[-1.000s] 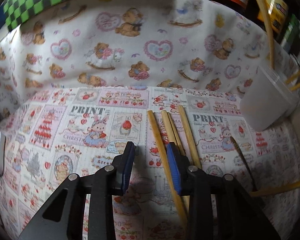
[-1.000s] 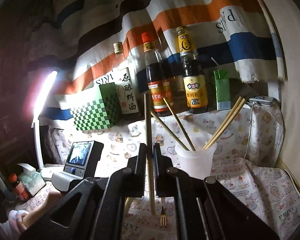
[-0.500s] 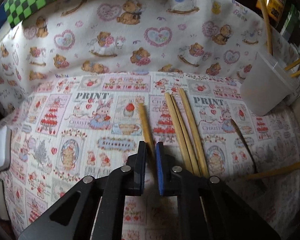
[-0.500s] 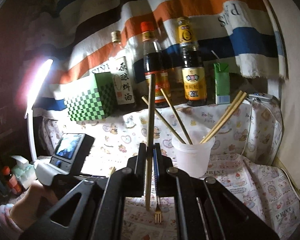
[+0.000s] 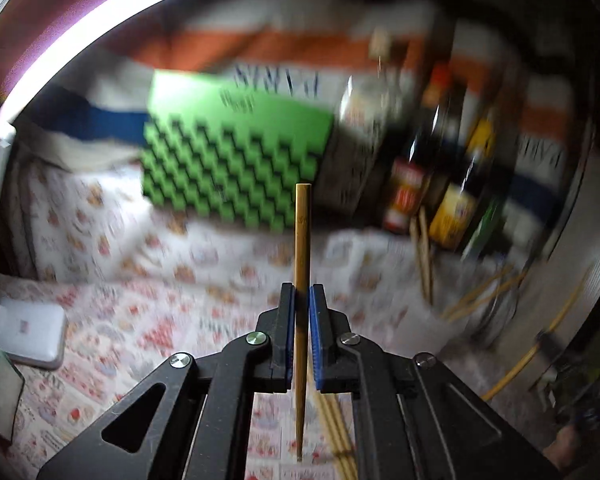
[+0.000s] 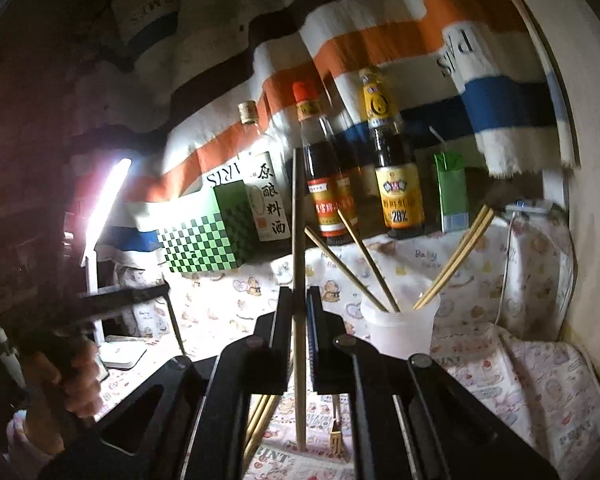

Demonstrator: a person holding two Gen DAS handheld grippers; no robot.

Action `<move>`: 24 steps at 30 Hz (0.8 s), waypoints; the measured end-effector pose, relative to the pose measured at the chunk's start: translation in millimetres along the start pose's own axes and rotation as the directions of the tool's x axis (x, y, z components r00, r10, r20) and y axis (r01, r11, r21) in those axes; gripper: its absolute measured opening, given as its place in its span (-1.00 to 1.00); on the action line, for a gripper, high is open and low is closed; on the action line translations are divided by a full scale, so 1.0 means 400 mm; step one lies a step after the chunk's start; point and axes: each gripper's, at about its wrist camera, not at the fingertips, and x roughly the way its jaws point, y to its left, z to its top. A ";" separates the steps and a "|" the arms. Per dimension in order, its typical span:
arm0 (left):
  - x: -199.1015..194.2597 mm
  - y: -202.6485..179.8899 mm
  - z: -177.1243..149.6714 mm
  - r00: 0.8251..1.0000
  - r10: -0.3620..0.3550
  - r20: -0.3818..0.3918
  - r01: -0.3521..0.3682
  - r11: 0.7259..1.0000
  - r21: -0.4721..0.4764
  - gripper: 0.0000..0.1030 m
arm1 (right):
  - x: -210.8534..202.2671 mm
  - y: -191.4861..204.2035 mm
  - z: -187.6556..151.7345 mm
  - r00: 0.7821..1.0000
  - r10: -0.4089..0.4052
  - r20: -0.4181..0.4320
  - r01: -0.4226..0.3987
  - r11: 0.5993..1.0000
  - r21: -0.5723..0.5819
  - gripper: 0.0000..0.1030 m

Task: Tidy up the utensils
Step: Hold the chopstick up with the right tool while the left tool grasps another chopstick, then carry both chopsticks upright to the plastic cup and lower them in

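Since the earlier frame the left gripper (image 5: 299,292) has clamped one chopstick (image 5: 302,264) off the printed tablecloth (image 5: 112,316) and lifted it, so its view has swung from the cloth up to the back of the table, now smeared by blur. Its blue pads are closed on that stick, which stands nearly upright from 6 to 12 o'clock, thin tip hanging low over the cloth and blunt end up in front of the green checkered box (image 5: 228,160). Just right of the tip, at about 5 o'clock, the remaining chopsticks (image 5: 336,436) lie on the cloth. A flat white device (image 5: 32,332) lies at 9 o'clock.

The right gripper (image 6: 299,300) has barely shifted; its jaws are shut on a second chopstick (image 6: 297,264), upright, its lower end near the cloth. Beside that end, at 6 o'clock, a small fork (image 6: 335,438) lies on the cloth. Toward 3 o'clock, a translucent cup (image 6: 400,330) stands beyond the gripper with four chopsticks (image 6: 456,260) leaning out of it. At 8 o'clock the person's hand (image 6: 66,376) holds the other tool. Farther back, from 11 to 1 o'clock, the checkered box, three bottles (image 6: 394,176) and a green carton (image 6: 452,192) stand in a row before a striped cloth (image 6: 380,40). A lamp bar (image 6: 106,196) glows at 9 o'clock.
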 end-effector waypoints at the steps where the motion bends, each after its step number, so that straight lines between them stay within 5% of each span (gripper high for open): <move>1: -0.016 0.008 0.005 0.999 -0.008 0.032 0.009 1.000 -0.017 -0.89 | 0.004 -0.004 0.000 1.000 -0.009 -0.006 0.009 1.000 0.007 -0.88; 10: -0.012 0.021 0.010 0.998 -0.016 0.054 0.018 0.999 -0.043 -0.89 | 0.019 -0.047 0.001 0.998 -0.063 -0.013 0.064 0.997 0.054 -0.88; 14: -0.033 0.007 -0.007 0.992 -0.022 0.121 0.024 1.000 -0.015 -0.89 | 0.021 -0.060 0.003 0.996 -0.084 -0.012 0.084 0.994 0.072 -0.88; 17: -0.042 -0.003 -0.020 0.979 -0.080 0.190 0.080 0.997 0.004 -0.89 | 0.002 -0.058 0.017 0.993 -0.109 0.043 0.107 0.992 0.061 -0.88; 24: -0.045 -0.136 0.028 0.969 -0.133 0.207 0.125 0.991 0.050 -0.89 | -0.058 -0.101 0.130 0.973 -0.146 0.176 0.128 0.986 0.106 -0.88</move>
